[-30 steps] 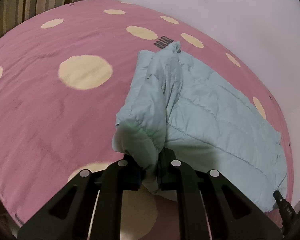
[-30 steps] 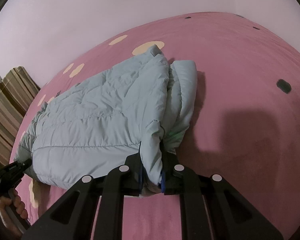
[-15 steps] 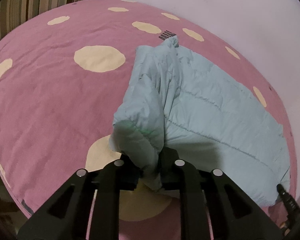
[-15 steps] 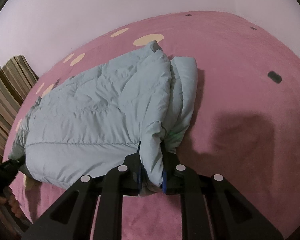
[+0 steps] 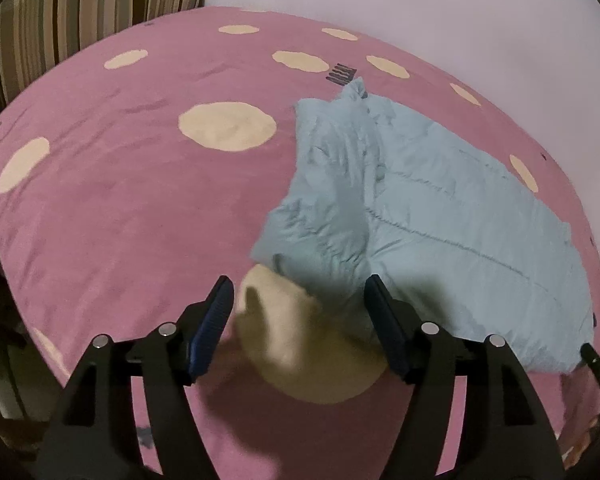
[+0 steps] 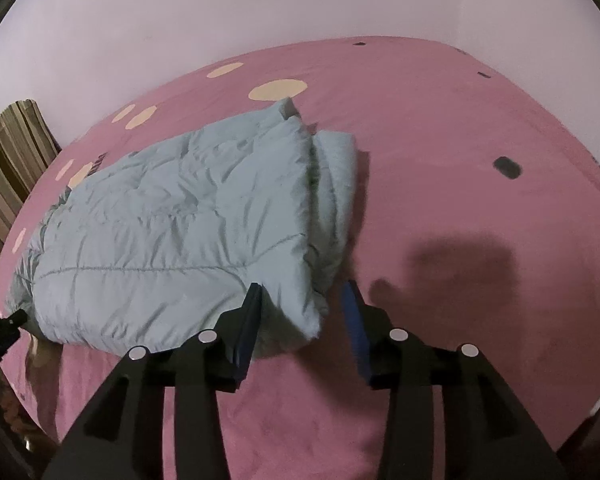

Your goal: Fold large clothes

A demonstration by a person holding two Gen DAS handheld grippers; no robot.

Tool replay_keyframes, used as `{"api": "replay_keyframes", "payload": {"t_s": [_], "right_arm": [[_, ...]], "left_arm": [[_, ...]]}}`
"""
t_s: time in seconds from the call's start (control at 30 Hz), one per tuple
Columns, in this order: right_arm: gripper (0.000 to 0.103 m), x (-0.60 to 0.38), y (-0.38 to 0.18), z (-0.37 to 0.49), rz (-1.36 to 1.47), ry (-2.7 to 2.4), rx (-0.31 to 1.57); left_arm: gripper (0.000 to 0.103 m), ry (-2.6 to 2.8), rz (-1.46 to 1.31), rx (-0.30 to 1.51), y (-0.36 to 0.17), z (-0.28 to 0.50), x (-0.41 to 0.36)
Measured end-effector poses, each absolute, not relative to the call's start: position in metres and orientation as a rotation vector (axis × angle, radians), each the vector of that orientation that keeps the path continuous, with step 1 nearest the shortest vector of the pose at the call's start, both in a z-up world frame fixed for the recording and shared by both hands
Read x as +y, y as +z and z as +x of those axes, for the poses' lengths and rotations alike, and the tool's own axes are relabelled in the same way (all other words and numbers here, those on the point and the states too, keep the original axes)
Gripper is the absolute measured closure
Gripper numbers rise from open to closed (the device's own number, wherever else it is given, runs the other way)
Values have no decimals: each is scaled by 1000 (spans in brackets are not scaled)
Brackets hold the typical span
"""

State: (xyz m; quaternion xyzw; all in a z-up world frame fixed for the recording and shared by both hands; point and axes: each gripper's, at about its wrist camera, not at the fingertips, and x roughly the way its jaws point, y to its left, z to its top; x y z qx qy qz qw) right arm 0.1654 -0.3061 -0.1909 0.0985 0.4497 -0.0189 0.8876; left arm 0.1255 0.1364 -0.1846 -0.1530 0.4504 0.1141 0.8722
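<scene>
A light blue quilted jacket (image 5: 440,216) lies folded on the pink bed cover (image 5: 120,200) with cream dots. My left gripper (image 5: 298,300) is open and empty, its jaws spread just short of the jacket's near left corner. In the right wrist view the same jacket (image 6: 172,240) lies flat, with a folded part along its right side. My right gripper (image 6: 304,300) is open, its jaws standing either side of the jacket's near right corner without holding it.
A striped cushion or curtain (image 5: 80,20) stands at the far left of the bed. A pale wall (image 6: 220,8) runs behind the bed. The other gripper's tip (image 6: 0,328) shows at the left edge. Small dark marks (image 6: 506,168) dot the cover.
Both grippers have opened and let go of the jacket's near corners. The jacket has dropped flat onto the bed and both grippers have drawn back a little.
</scene>
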Motion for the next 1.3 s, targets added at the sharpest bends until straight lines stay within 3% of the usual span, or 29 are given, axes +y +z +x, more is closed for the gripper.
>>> {"api": "replay_keyframes", "payload": {"t_s": [0.63,1.3], "right_arm": [[61,-280,-131,165,134,2,855],[62,-126,-162,260,19,226,965]], "left_arm": [[33,201,-225,901,-126,118,157],[33,151,-197,933,-129,194,143]]}}
